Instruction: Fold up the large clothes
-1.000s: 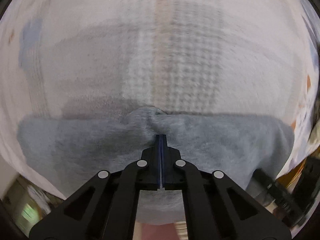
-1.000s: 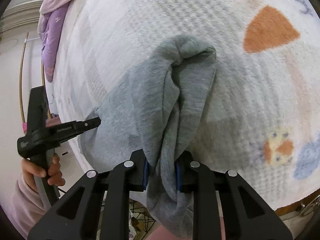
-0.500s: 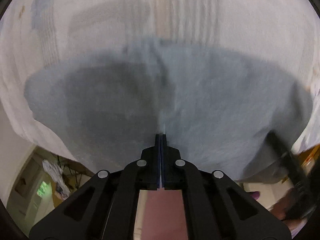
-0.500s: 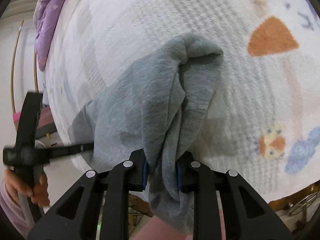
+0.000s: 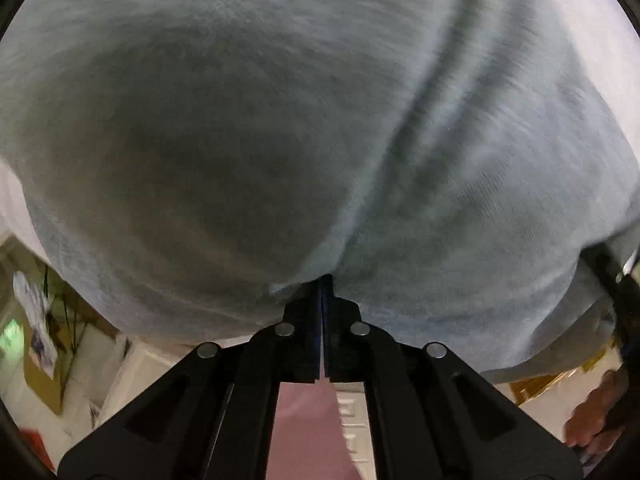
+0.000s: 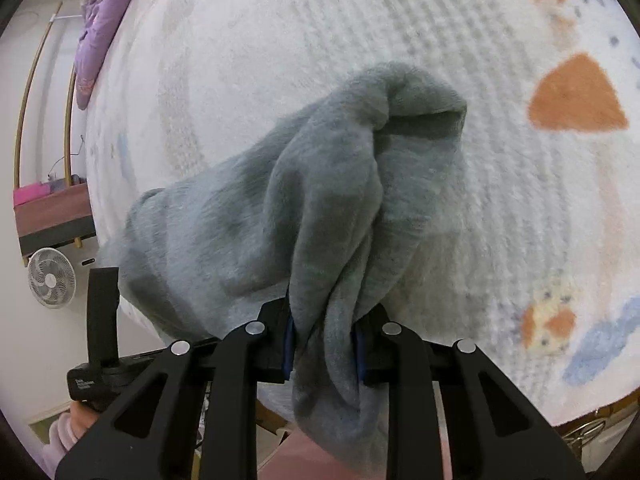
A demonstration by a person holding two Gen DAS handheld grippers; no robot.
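From your left wrist view, the left gripper [image 5: 322, 280] has its jaws pressed together on a thin pinch of the grey garment [image 5: 280, 120] right at their tips. A second ago that cloth lay only as a band just ahead of the jaws with the bedspread showing beyond; now it fills almost everything ahead of and to both sides of them, with a long crease running up and away to the right. I read that as the edge you hold being carried across the garment, so a fold is under way. Behind and below the jaws the bed drops off to the floor, so keep the hem from sliding off there.

From your right wrist view, the right gripper [image 6: 324, 332] pinches a thick bunch of the same grey garment between its jaws, some hanging below them, the rest humped ahead and to the left. This hold has barely shifted. To the right of and beyond the jaws the patterned bedspread [image 6: 520, 200] lies bare, giving room to lay the fold. To the left the bed edge is close, with the fan [image 6: 51, 278] past it.
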